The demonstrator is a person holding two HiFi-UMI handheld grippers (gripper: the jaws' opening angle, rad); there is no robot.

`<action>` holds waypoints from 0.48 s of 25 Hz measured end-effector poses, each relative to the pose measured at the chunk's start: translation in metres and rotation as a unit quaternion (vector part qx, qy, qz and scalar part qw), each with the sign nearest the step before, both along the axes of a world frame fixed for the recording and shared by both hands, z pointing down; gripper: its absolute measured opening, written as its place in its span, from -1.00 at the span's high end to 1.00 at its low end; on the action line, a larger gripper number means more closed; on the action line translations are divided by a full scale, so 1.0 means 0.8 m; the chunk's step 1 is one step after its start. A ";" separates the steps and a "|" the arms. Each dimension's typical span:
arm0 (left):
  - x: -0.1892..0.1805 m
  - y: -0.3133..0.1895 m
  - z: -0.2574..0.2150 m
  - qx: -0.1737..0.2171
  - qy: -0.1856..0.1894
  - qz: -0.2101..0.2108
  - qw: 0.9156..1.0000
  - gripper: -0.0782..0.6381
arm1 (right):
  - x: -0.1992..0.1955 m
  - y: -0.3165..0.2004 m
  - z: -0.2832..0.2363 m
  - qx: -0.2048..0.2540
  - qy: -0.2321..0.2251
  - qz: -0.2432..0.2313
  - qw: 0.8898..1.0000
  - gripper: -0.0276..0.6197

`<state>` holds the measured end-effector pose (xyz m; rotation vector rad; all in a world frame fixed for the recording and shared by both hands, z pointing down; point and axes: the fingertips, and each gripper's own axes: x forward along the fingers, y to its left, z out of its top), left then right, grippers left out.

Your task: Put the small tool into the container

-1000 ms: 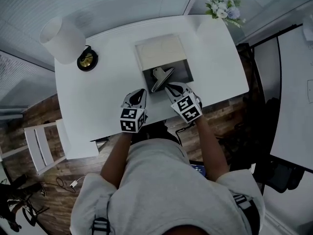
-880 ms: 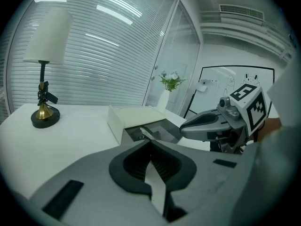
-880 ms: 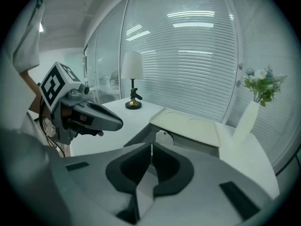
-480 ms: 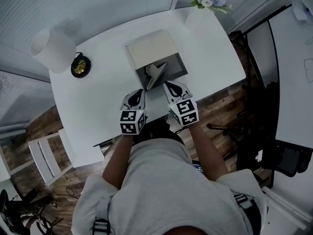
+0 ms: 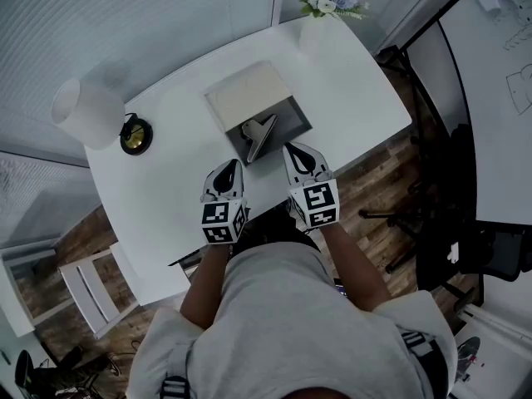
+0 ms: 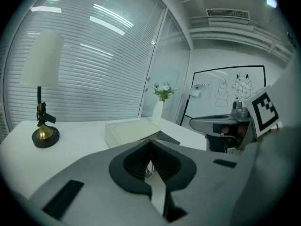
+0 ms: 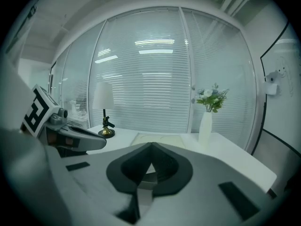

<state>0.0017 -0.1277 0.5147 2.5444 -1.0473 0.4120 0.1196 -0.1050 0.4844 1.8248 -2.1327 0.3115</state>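
Observation:
The container is a low box on the white table (image 5: pixel 349 90), with a cream half (image 5: pixel 243 92) and a dark grey tray (image 5: pixel 287 123). The small tool (image 5: pixel 258 134), a grey metal clip-like piece, lies in the tray's left part. My right gripper (image 5: pixel 293 149) hovers just short of the tray's near edge, shut with nothing in it. My left gripper (image 5: pixel 227 167) hangs to the tool's left and nearer the table edge, also shut and empty. The left gripper view shows shut jaws (image 6: pixel 151 143) pointing at the box (image 6: pixel 129 130). The right gripper view shows shut jaws (image 7: pixel 150 148).
A white-shaded lamp (image 5: pixel 81 109) with a dark round base (image 5: pixel 135 136) stands at the table's left. A white vase of flowers (image 5: pixel 324 0) sits at the far corner. A dark chair (image 5: pixel 440 223) and a whiteboard (image 5: pixel 499 73) are on the right.
My right gripper has drawn back from the tool towards the table's near edge. The tool stays in the tray. The left gripper has barely shifted; the head camera has swung.

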 end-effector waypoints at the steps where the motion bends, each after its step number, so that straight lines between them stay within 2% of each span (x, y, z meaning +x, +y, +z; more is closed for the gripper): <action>1: 0.001 -0.001 -0.006 0.009 -0.003 0.001 1.000 0.72 | 0.002 0.000 -0.007 0.006 0.002 0.004 1.000 0.84; 6: 0.010 -0.003 -0.045 0.054 -0.004 0.013 0.998 0.72 | 0.011 0.001 -0.042 0.040 0.006 0.017 0.999 0.84; 12: 0.015 -0.007 -0.063 0.065 0.008 0.012 0.998 0.72 | 0.014 0.000 -0.057 0.057 0.010 0.020 0.998 0.84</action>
